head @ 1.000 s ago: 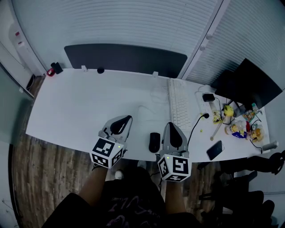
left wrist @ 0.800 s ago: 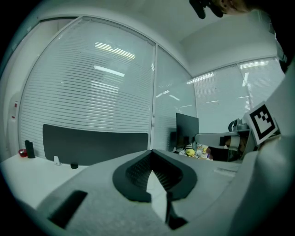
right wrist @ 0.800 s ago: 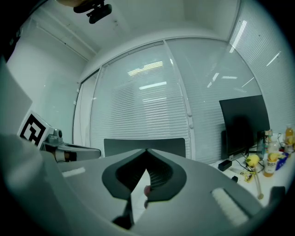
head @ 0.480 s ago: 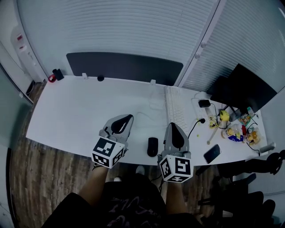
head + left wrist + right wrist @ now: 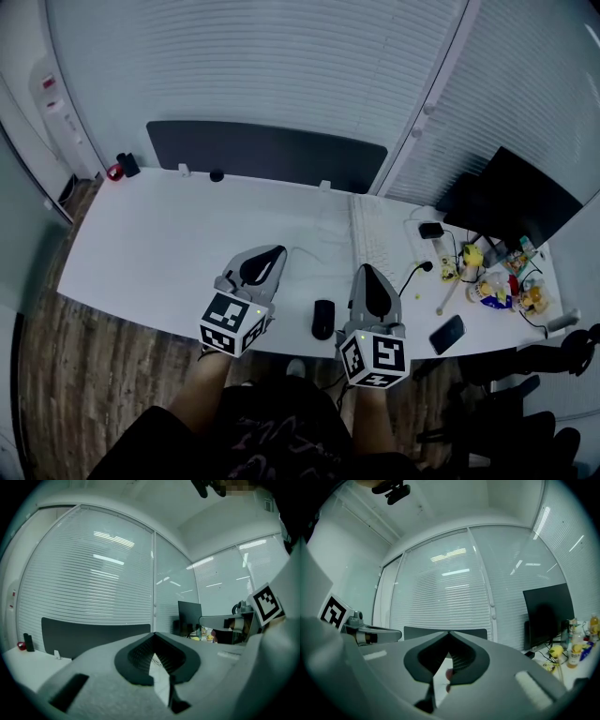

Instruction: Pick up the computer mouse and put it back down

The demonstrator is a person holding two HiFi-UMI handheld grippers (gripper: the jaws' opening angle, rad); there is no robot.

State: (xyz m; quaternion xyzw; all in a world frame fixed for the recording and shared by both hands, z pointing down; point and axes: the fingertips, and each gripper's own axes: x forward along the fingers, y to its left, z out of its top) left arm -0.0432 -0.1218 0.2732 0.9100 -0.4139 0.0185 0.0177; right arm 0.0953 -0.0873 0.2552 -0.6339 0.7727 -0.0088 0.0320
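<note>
The black computer mouse (image 5: 323, 319) lies on the white desk (image 5: 159, 244) near its front edge, between my two grippers and touched by neither. My left gripper (image 5: 277, 251) hovers to its left, shut and empty. My right gripper (image 5: 364, 268) hovers just right of it, also shut with nothing held. In the left gripper view the jaws (image 5: 153, 633) meet at the tip and point level toward the blinds. The right gripper view shows the same closed tip (image 5: 449, 632). Neither gripper view shows the mouse.
A white keyboard (image 5: 372, 232) lies beyond the right gripper. A black phone (image 5: 447, 334), cables, bottles and small clutter (image 5: 487, 281) crowd the desk's right end beside a dark monitor (image 5: 514, 202). A dark panel (image 5: 267, 155) runs along the back edge.
Both grippers have risen a little over the front of the desk, still shut. The mouse lies where it was.
</note>
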